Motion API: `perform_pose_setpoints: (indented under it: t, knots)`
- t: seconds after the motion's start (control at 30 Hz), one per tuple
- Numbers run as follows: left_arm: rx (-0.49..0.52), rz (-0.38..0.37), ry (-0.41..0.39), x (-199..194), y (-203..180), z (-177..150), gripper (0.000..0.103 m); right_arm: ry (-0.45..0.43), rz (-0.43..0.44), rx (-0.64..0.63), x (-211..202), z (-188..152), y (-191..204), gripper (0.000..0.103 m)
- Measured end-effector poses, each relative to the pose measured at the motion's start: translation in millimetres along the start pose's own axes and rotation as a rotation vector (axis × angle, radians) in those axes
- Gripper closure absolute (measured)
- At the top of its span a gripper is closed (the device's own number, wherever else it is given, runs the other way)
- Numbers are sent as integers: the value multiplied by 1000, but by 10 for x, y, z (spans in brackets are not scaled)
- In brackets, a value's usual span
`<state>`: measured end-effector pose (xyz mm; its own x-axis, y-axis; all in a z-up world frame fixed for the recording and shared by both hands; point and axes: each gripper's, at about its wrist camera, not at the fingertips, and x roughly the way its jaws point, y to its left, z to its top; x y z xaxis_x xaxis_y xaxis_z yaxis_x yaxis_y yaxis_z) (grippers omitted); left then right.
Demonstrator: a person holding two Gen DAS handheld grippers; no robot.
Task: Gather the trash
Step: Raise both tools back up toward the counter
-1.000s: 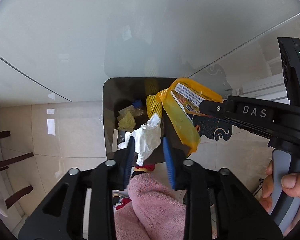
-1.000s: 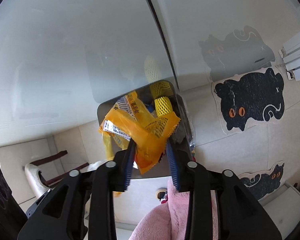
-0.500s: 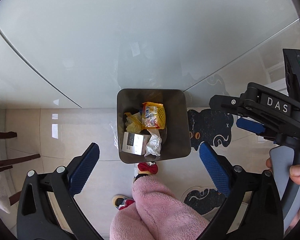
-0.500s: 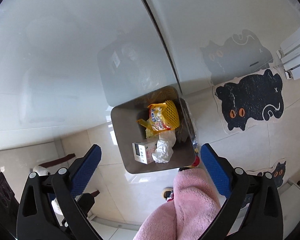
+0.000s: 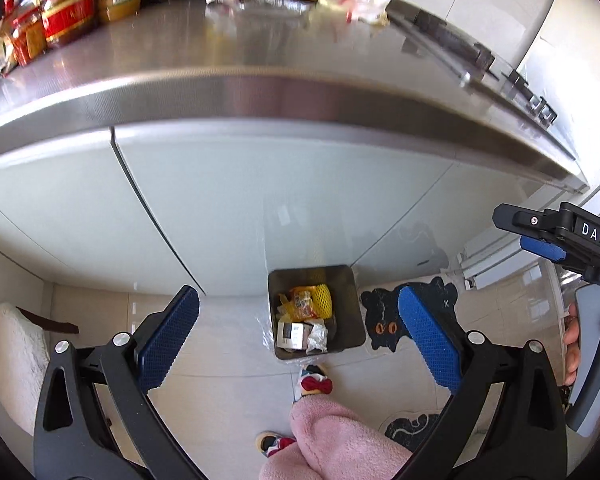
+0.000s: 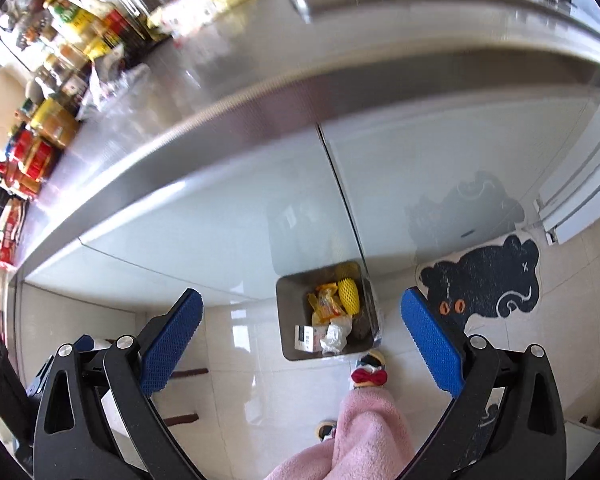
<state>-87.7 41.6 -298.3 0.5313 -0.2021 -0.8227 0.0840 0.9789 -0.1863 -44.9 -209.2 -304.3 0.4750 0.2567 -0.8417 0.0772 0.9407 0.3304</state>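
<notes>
Now both grippers, left (image 5: 298, 338) & right (image 6: 300, 340), gape wide w/ nothing between pads, above the floor bin (image 5: 352, 320) (yellow wrapper (image 5: 306, 306), crumpled tissue (image 5: 317, 334) inside).

Right gripper (image 6: 300, 332) spread wide above the trash bin (image 6: 286, 320)
Yellow foam net (image 6: 349, 296), orange wrapper (image 6: 328, 304) and crumpled tissue (image 6: 336, 336) lie inside; black cat mat (image 6: 488, 284) beside it.

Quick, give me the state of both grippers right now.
Left gripper: open wide, nothing between its fingers.
Right gripper: open wide, also empty.
</notes>
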Motion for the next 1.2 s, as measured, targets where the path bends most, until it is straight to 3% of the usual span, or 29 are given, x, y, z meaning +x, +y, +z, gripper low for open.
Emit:
perform_pose_setpoints:
  t: [0.2,0.43,0.67,0.83,1.2]
  knots:
    - [40,3,-121,-521,-55,500,8,-145,43,-43,-630,434,307,3]
    - [68,26,-202,-697,-47,1140,8,-230,65,-109,-825,986,610,3]
    - [45,58,-225,-489,139,1745,8,-247,80,-149,-575,1610,838,3]
    - [-3,65,-223,-232,307,2122,8,-212,81,-178,-231,2040,978,3]
    - [-72,126,-166,366,620,2633,8,-140,83,-222,395,2603,1198,3]
